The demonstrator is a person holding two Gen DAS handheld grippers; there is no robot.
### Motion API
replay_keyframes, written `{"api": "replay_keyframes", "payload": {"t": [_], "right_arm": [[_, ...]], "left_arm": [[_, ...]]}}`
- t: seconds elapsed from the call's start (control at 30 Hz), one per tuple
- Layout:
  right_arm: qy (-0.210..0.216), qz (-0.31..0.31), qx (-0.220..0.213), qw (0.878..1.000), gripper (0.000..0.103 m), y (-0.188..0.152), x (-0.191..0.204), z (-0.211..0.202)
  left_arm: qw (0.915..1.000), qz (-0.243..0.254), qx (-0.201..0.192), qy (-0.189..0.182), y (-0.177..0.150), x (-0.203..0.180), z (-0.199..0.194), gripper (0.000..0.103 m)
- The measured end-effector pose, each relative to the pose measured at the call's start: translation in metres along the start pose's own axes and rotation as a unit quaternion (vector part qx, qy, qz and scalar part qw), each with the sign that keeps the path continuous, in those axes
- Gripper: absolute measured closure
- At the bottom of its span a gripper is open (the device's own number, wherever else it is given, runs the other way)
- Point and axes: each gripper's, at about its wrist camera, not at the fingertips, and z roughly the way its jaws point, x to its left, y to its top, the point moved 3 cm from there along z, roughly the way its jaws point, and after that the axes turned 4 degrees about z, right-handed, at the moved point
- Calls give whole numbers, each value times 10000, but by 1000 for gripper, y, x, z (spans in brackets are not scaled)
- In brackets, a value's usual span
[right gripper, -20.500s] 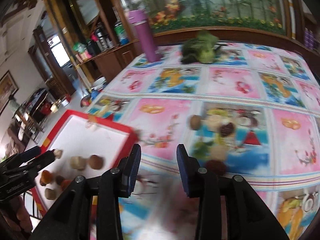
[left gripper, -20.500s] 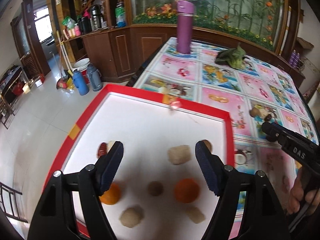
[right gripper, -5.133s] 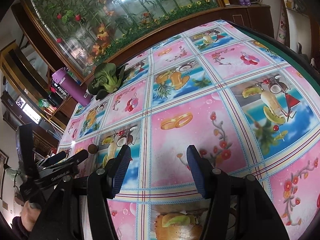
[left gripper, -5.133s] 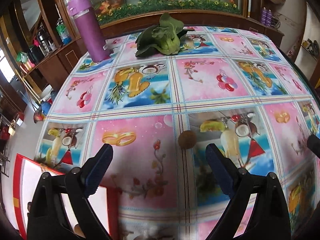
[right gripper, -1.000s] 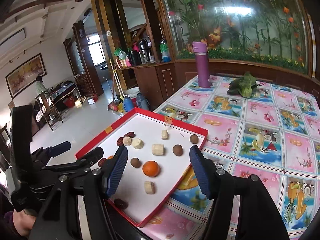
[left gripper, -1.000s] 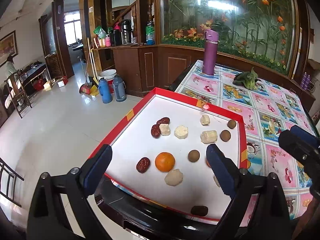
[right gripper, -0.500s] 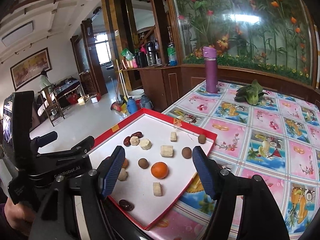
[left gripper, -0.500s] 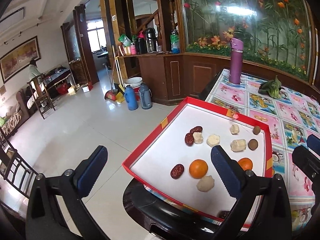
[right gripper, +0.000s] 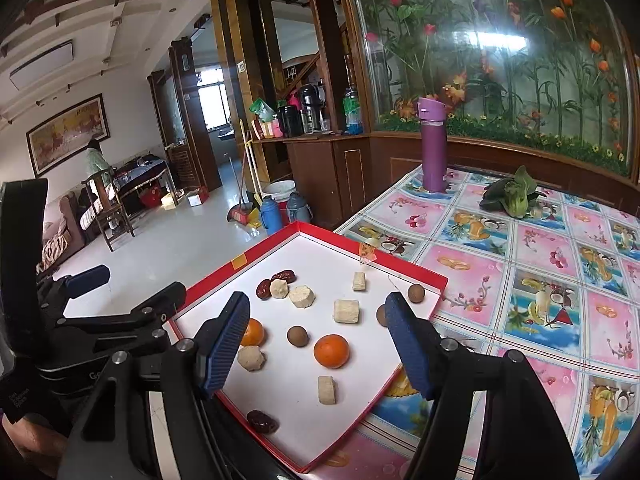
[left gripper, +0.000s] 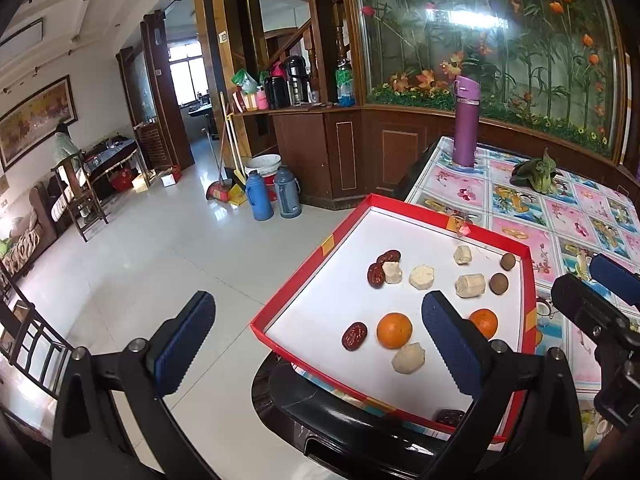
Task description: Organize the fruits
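A purple bottle [right gripper: 431, 147] stands at the upper middle of the frame on the patterned tablecloth [right gripper: 552, 264], leafy greens [right gripper: 510, 193] lie at right, and two flasks [left gripper: 272, 196] sit on the floor at centre left.

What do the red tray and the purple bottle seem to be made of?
Red tray: likely cardboard, with a matte white floor, thin folded red walls and taped edges. Purple bottle: smooth, with a soft sheen and a lighter flip cap; whether coated metal or plastic cannot be told.
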Motion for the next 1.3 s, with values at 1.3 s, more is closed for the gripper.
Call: {"api": "replay_keyframes", "payload": {"t": [1.3], "right_arm": [[-91, 77, 254, 9996, 33, -25, 5, 13]], "left_arm": [[9992, -60, 351, -171, -9, 0, 13, 0]]}}
